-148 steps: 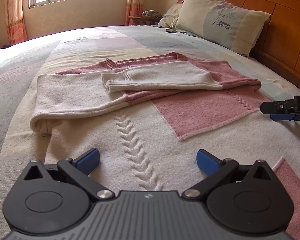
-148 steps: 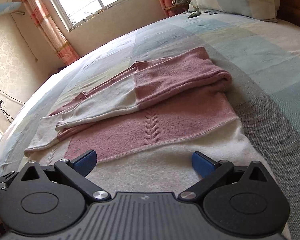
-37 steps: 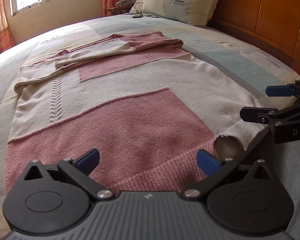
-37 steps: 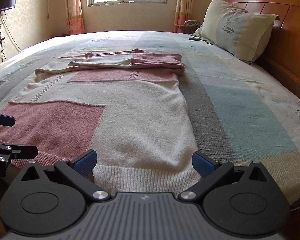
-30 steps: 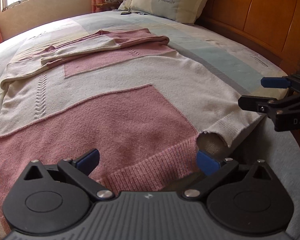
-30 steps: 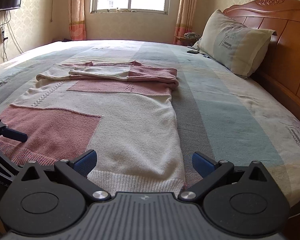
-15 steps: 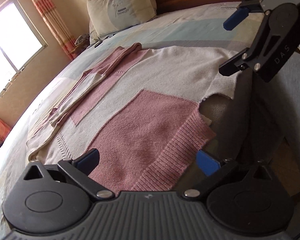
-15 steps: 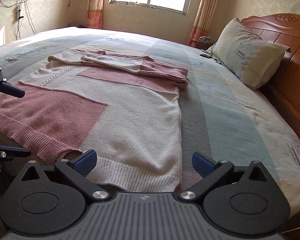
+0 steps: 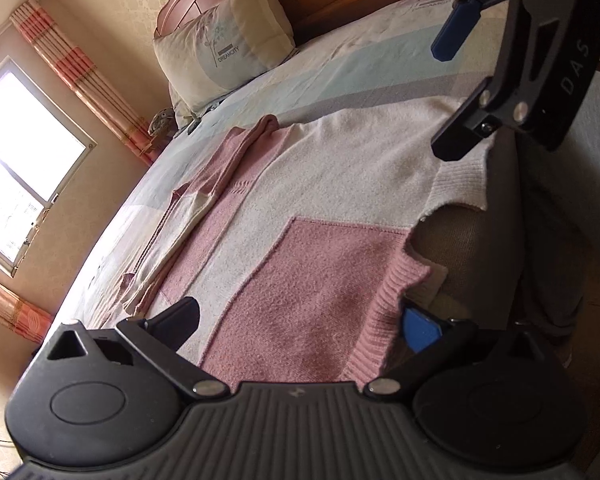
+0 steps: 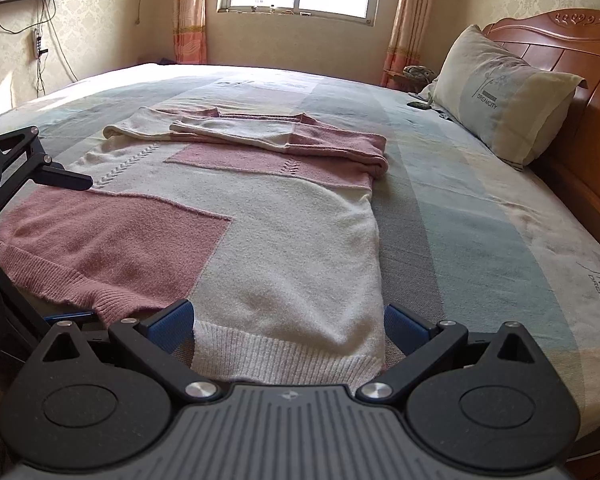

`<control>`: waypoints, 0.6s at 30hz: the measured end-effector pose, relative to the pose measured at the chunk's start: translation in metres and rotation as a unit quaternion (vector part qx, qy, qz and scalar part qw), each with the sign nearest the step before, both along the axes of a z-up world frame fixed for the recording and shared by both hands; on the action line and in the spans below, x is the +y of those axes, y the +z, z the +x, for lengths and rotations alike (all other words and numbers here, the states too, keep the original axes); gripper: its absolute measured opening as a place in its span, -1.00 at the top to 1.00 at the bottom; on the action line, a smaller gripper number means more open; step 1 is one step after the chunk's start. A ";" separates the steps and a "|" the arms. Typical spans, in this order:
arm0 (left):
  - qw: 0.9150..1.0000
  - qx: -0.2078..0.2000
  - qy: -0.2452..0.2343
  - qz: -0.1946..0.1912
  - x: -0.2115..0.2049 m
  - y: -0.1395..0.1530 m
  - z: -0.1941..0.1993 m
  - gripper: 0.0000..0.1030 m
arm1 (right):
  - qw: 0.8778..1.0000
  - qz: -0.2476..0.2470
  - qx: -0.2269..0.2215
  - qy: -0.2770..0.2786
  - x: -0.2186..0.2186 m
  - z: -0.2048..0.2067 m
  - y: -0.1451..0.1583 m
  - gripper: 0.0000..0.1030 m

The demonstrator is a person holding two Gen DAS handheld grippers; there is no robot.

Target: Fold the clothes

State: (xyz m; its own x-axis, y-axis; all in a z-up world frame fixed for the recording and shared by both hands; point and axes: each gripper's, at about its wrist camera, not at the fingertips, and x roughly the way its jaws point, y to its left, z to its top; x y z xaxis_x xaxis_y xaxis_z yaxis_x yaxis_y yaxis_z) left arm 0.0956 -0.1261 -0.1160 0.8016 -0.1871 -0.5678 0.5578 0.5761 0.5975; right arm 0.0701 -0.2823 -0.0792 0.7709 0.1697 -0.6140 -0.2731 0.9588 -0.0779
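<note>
Sweater [image 10: 284, 248] runs lengthwise up the bed [image 10: 480, 240], hem at the near edge. Left gripper [image 9: 300, 320] and right gripper [image 10: 288, 324] both gape apart, straddling that hem's corners.

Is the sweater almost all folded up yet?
Not yet. Both sleeves already lie folded across the sweater. Now the left gripper and right gripper, jaws open, straddle the bottom hem at the bed's edge. Gripping it and folding the body are left.
</note>
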 end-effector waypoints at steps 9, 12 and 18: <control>1.000 0.012 0.006 -0.017 0.009 0.004 0.003 -0.99 | 0.986 -0.087 -0.014 0.142 0.056 0.003 -0.015 -1.00; 1.000 0.013 0.011 -0.021 0.018 0.008 0.002 -0.99 | 0.977 -0.121 -0.015 0.173 0.076 0.008 -0.027 -1.00; 0.998 0.030 0.033 -0.039 0.044 0.011 -0.002 -0.99 | 0.956 -0.189 -0.051 0.220 0.107 0.004 -0.039 -1.00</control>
